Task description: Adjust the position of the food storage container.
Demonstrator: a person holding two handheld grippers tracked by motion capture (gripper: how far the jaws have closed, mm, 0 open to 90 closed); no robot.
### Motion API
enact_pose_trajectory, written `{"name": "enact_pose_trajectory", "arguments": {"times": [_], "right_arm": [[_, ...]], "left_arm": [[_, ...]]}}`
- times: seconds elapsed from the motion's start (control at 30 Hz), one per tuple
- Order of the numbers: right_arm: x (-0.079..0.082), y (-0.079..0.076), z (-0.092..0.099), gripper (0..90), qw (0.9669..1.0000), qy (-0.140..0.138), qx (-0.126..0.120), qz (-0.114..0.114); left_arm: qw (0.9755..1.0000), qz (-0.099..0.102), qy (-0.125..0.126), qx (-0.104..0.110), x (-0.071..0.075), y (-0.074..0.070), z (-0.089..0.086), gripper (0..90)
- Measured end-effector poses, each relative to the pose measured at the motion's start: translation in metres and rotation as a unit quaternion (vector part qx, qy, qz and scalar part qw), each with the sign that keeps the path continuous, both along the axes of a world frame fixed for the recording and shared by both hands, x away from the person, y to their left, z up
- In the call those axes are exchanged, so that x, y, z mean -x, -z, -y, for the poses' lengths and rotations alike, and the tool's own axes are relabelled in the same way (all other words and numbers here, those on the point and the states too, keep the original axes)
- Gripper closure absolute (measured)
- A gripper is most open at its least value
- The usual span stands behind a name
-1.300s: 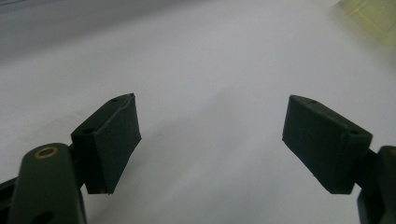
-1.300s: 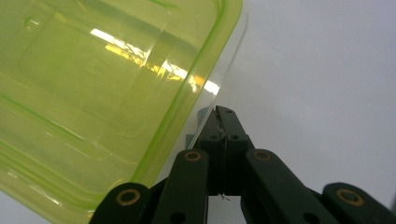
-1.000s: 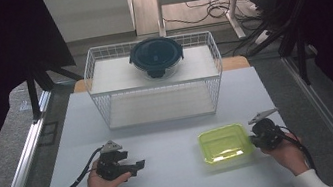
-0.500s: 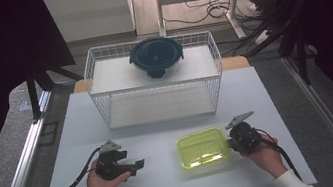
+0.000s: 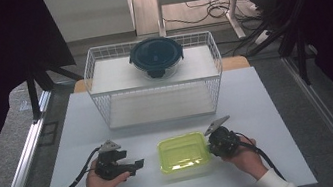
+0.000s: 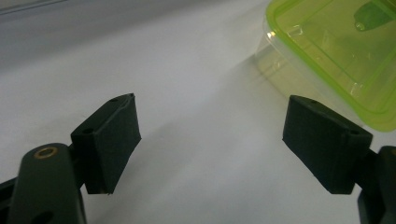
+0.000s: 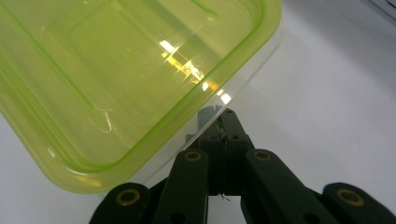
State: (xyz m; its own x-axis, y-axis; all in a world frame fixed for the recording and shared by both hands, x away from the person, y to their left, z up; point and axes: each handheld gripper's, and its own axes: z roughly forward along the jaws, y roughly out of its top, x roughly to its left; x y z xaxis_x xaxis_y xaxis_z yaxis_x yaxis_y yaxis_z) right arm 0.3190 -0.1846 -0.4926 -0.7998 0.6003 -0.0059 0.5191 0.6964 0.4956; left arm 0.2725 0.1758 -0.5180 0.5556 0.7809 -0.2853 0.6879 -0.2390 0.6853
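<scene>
— What's moved?
— The translucent yellow-green plastic container (image 5: 184, 152) has slid left to mid-table, the right gripper (image 5: 211, 143) clamped on its rim.
— And around it?
— White wire basket (image 5: 99, 63) behind, holding a round dark-lidded bowl (image 5: 156, 54); the left gripper (image 5: 139, 164) rests, jaws apart.

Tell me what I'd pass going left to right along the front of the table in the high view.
Left gripper with its fingers apart → green container → right gripper, shut at the container's right edge.
</scene>
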Motion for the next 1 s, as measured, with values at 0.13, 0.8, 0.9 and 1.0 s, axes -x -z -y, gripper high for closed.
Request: {"name": "enact_pose_trajectory", "arguments": {"times": [0.13, 0.8, 0.9, 1.0], "right_arm": [[-0.001, 0.002, -0.009, 88.6, 1.0, -0.007, -0.005, 0.003], [0.015, -0.017, 0.038, 61.0, 0.9904, 0.037, -0.131, 0.022], [0.014, -0.017, 0.044, 40.3, 0.9816, 0.064, -0.18, 0.004], [0.013, -0.014, 0.048, 32.9, 0.9714, 0.08, -0.223, -0.02]], "left_arm": [[1.0, 0.002, -0.001, 0.002, 0.0, -0.001, -0.001, 18.4], [0.9999, 0.009, -0.006, 0.007, 0.001, -0.006, -0.005, 18.4], [0.9999, 0.01, -0.007, 0.008, 0.0, -0.006, -0.006, 18.4], [0.9999, 0.009, -0.008, 0.009, 0.0, -0.007, -0.006, 18.1]]}}
